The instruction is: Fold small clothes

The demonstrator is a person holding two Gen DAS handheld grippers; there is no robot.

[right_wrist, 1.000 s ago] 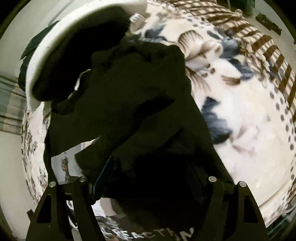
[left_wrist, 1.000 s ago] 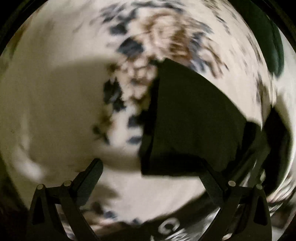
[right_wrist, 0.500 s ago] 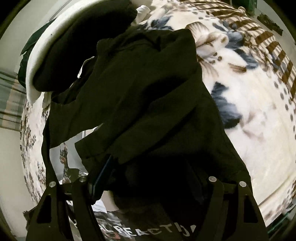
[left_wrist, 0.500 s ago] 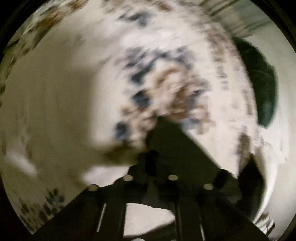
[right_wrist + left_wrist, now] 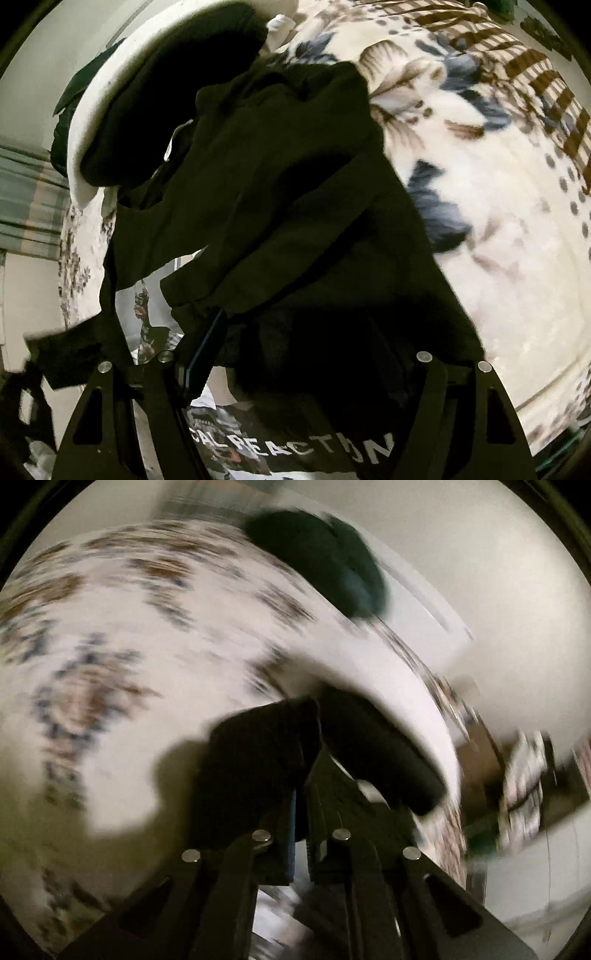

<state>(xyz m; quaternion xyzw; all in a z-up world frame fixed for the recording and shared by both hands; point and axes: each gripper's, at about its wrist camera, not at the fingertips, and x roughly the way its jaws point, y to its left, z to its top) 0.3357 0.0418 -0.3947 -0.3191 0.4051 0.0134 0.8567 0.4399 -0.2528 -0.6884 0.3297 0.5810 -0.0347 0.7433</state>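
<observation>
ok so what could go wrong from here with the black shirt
The left gripper is shut on only a corner of the black shirt, and its view is motion-blurred; a fast pull might slip the cloth free. The right gripper is open, with fabric bunched between its fingers, so the fold may come out crooked. The shirt lies close to the white basket and could snag there.

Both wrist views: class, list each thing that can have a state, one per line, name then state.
Left gripper: shut on black fabric corner, blurred.
Right gripper: open, around the cloth.
Black printed T-shirt: crumpled, unfolded, on floral blanket.
White round basket: holds dark clothes.
</observation>
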